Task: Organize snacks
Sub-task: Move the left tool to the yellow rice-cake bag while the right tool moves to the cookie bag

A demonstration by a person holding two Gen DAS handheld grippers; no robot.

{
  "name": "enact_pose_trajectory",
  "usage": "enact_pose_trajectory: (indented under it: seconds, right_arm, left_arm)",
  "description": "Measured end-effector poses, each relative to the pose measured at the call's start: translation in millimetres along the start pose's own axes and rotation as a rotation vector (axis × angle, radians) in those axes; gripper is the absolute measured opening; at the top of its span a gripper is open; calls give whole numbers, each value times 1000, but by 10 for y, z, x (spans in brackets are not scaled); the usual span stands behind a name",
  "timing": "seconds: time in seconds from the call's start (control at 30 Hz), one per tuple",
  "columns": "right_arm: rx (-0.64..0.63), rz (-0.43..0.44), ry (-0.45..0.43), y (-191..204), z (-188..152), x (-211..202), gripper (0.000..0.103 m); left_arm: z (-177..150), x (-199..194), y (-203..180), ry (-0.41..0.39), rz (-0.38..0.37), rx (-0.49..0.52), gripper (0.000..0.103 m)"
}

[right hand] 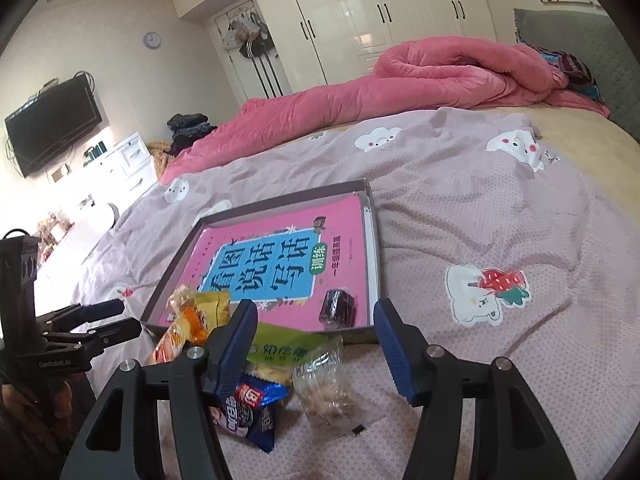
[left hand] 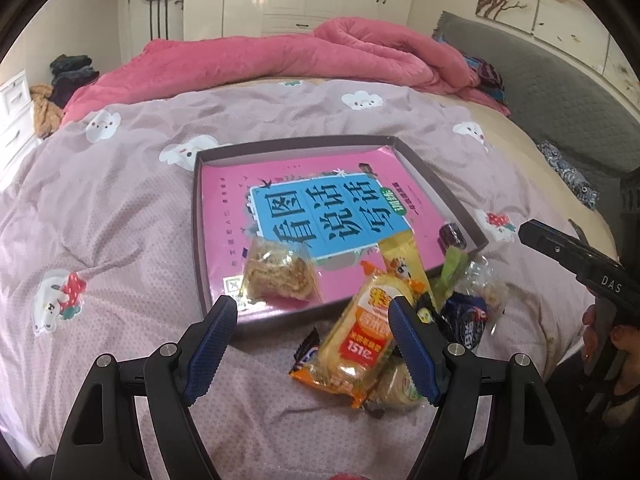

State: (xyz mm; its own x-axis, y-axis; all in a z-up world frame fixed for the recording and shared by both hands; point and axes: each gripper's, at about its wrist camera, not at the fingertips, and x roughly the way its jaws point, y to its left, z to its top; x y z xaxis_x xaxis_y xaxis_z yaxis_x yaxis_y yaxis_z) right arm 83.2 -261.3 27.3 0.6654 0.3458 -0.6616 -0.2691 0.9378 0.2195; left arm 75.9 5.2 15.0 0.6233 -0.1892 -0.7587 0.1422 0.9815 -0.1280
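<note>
Snacks in plastic wrappers lie heaped on the bed at the near edge of the shallow cardboard box, ready for sorting. Your left gripper and right gripper are both spread, holding nothing.

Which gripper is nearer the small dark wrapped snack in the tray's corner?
Right. The right gripper hangs open just in front of the dark snack, across the tray edge. The left gripper sits farther off, over the orange packet outside the tray.

A home bedroom — bed, pink quilt, white wardrobes, wall television.
</note>
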Motion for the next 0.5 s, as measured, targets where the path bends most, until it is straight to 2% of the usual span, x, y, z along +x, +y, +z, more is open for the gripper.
enact_pose_trajectory:
  seconds: [0.17, 0.5]
  right_arm:
    - [-52, -35, 27, 51, -56, -7, 60]
    - [-62, -50, 82, 63, -197, -26, 60]
  left_arm:
    - [-53, -20, -62, 8, -2, 22, 79]
    - [-132, -5, -153, 30, -1, 67, 79]
